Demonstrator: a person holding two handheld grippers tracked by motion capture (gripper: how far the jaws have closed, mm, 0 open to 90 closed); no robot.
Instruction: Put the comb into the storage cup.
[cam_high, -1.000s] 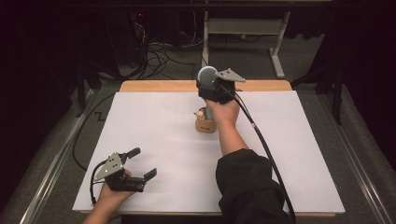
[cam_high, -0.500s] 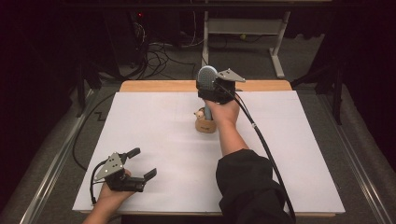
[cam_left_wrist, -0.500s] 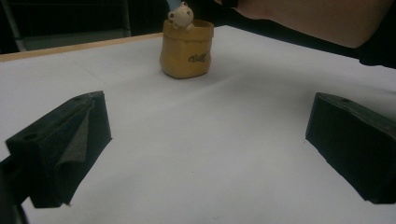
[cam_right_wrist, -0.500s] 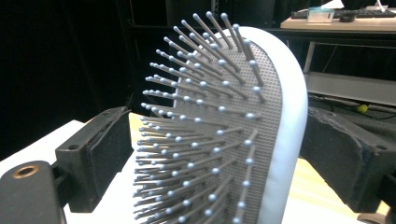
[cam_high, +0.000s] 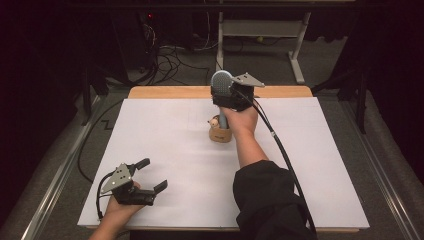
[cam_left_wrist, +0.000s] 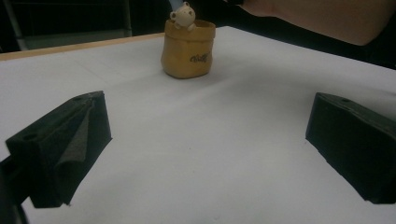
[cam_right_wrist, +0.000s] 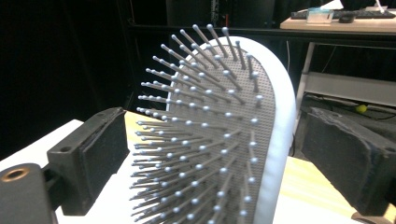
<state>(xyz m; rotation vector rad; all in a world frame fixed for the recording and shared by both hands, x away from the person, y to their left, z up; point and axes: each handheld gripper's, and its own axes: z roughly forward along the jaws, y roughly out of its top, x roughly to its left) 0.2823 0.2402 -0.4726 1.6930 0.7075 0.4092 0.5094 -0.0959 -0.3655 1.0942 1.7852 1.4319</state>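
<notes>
A grey-bristled hairbrush (cam_high: 220, 81) with a white rim stands upright at the back middle of the table. Its handle runs down into a small tan pot (cam_high: 220, 133) with a little bear figure (cam_left_wrist: 183, 16) on its rim. My right gripper (cam_high: 223, 94) is shut on the brush head. In the right gripper view the hairbrush (cam_right_wrist: 219, 140) sits between the two jaws, bristles against the left one. My left gripper (cam_high: 153, 174) rests open near the front left corner. The left gripper (cam_left_wrist: 205, 154) has bare white surface between its jaws, and the pot (cam_left_wrist: 187, 51) stands well beyond them.
A white sheet (cam_high: 165, 145) covers the table, with a wooden edge (cam_high: 170, 92) showing at the back. The right forearm in a dark sleeve (cam_high: 265, 200) lies across the middle right. Cables and a desk frame (cam_high: 295, 55) are on the floor behind.
</notes>
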